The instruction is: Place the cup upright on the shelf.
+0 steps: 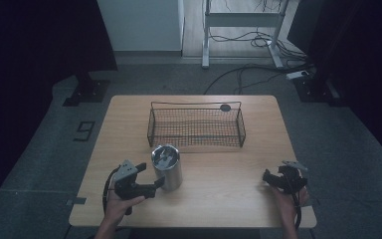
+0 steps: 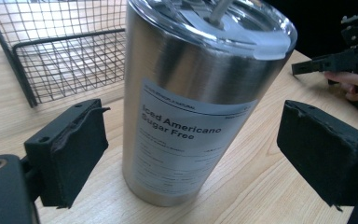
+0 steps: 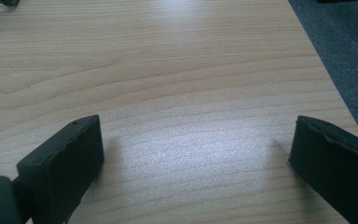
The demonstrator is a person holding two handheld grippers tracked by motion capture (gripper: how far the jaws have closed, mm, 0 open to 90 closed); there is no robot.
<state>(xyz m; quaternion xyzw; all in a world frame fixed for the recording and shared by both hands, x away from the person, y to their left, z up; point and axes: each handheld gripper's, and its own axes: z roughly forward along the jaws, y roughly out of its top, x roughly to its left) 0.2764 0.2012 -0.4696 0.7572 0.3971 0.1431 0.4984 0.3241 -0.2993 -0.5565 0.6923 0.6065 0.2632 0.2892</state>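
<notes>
The left gripper [image 2: 191, 154] stood with fingers apart around the steel tumbler [image 2: 191, 102], untouching, basket [image 1: 196, 124] at twelve o'clock. Advised: close squarely mid-body (slippery wall). Right gripper [image 3: 193, 158] gaped, idle.

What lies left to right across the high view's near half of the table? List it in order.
Left gripper → steel tumbler → bare table → right gripper.
</notes>
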